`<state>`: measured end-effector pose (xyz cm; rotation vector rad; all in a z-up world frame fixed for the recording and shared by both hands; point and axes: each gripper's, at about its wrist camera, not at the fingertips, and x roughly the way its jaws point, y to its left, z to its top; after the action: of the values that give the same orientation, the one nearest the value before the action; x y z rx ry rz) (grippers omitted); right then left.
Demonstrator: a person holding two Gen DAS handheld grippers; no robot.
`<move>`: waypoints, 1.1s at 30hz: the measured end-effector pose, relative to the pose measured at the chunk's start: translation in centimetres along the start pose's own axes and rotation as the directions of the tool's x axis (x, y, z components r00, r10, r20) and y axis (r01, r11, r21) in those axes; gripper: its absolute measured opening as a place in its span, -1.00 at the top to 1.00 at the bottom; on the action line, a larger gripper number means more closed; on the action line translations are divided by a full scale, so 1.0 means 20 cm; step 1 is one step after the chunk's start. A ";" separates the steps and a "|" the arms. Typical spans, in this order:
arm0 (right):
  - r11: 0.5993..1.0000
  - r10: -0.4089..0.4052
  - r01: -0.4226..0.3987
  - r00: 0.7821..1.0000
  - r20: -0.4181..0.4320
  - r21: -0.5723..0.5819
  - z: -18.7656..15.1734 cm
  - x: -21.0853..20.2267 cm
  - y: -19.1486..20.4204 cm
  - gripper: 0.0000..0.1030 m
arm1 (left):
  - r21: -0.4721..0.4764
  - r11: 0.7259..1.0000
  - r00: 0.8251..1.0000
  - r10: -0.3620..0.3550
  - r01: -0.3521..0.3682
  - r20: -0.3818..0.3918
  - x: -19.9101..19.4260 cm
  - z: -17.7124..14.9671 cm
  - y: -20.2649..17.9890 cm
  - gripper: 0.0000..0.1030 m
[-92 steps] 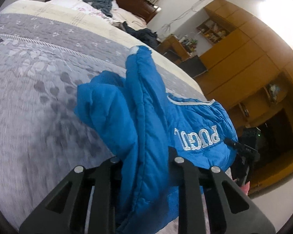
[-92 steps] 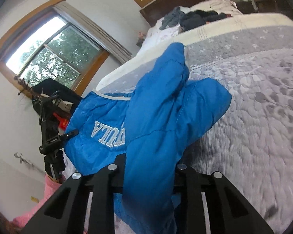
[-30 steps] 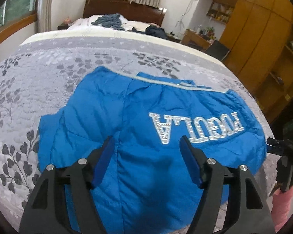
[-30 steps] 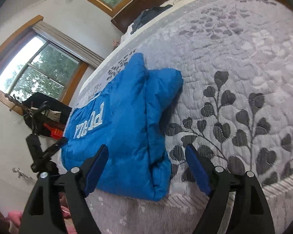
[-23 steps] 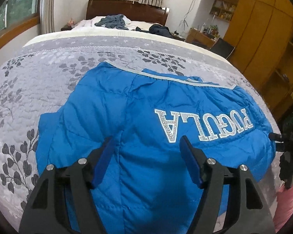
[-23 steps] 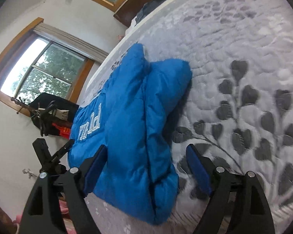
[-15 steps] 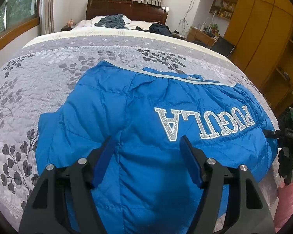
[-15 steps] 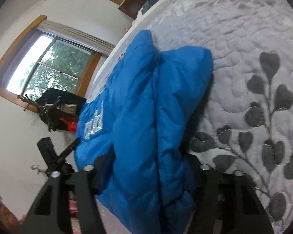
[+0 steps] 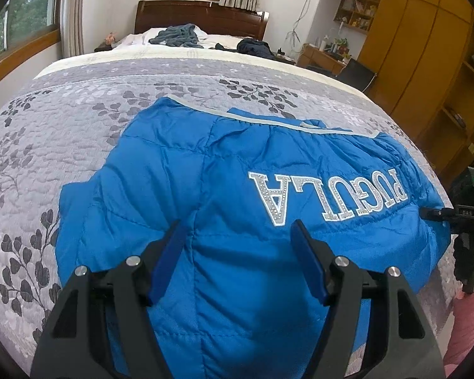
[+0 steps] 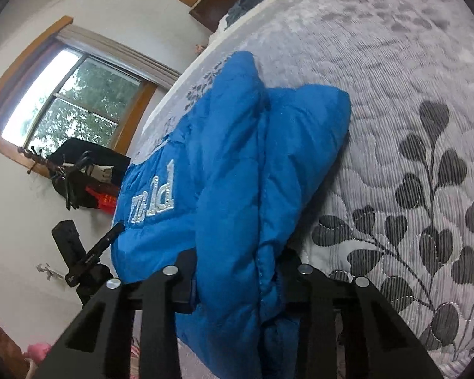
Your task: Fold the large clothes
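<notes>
Much of the blue jacket [image 9: 237,189] near the cameras is cut off by the frame edge and covered by the gripper bodies; in the right wrist view its white lettering [image 10: 154,199] shows only in part, and the far bedspread there is blurred. The jacket lies on a bed under a grey leaf-patterned quilt [image 9: 63,120], close to the near edge, with "PUGULA" [image 9: 328,195] reading upside down in the left wrist view. Beyond stand a dark wooden headboard [image 9: 202,19], windows [image 10: 72,104] and wooden cupboards [image 9: 426,63]. A black stand [image 10: 79,255] sits off the bed. The left gripper [image 9: 237,255] hovers over the jacket with its blue-padded fingers [image 9: 167,259] spread apart. The right gripper [image 10: 237,271] is pinching a thick fold of the jacket.
</notes>
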<state>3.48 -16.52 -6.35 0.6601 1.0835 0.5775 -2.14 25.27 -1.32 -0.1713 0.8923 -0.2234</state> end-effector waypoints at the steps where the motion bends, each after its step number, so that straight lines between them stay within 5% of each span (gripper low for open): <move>1: 1.000 0.005 -0.005 1.000 0.000 0.006 0.00 0.00 -0.02 0.31 | 0.002 1.000 1.000 0.000 0.000 0.000 0.00 0.00 -0.01 -0.33; 8: 0.996 0.065 -0.065 0.998 -0.001 0.063 0.00 0.02 -0.12 0.30 | 0.005 1.000 1.000 -0.014 0.014 0.011 -0.01 -0.01 0.01 -0.33; 15: 0.997 -0.002 0.001 1.000 0.011 0.074 0.02 0.00 -0.01 0.38 | 0.016 1.000 1.000 -0.018 0.018 0.024 -0.01 -0.02 0.02 -0.34; 25: 0.971 -0.207 0.212 0.977 0.055 -0.108 0.12 -0.08 0.58 0.46 | -0.001 0.999 0.998 -0.053 0.053 0.017 -0.05 -0.02 0.05 -0.36; 33: 0.877 -0.298 0.301 0.952 0.068 -0.375 0.10 0.08 1.19 0.46 | -0.042 0.991 0.992 -0.128 0.129 0.021 -0.19 0.00 0.19 -0.35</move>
<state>3.54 0.25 10.66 0.1461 1.0037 0.4955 -4.07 29.90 0.69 -0.2709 0.8696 -0.3224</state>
